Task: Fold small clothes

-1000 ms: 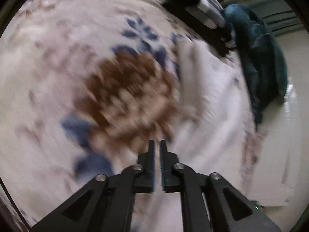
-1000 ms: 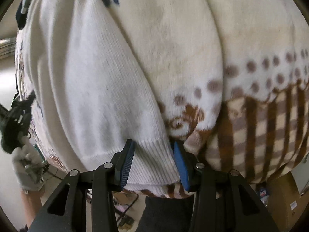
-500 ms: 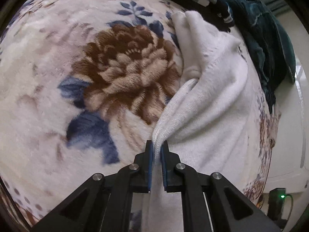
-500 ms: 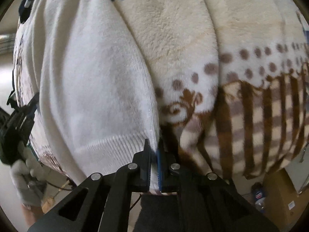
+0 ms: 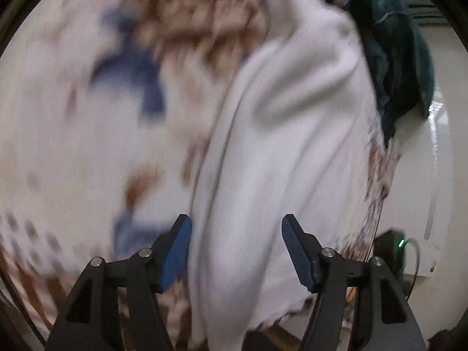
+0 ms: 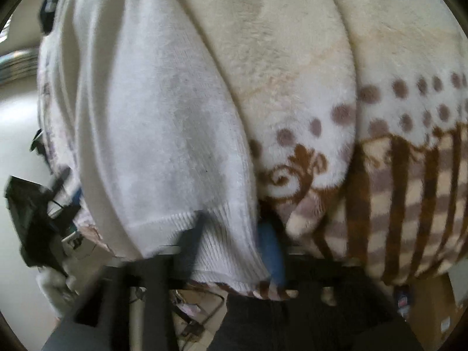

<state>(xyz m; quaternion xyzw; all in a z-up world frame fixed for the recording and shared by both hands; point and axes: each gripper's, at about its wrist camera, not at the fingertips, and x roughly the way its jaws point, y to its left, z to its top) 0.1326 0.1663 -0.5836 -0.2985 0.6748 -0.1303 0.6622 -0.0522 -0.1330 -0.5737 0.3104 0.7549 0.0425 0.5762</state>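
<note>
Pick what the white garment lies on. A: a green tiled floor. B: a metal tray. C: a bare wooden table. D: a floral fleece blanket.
D: the white garment is spread on a cream blanket with brown and blue flowers, also seen in the right wrist view.

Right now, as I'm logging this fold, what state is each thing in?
White sweater: lying creased lengthwise on the blanket, hem hanging over the edge.
Blanket: spread out, rumpled.
Teal garment: bunched up, unfolded.
Left gripper: jaws just opened, sweater between them, pads clear.
Right gripper: blurred; jaws just opened, astride the ribbed hem.
</note>
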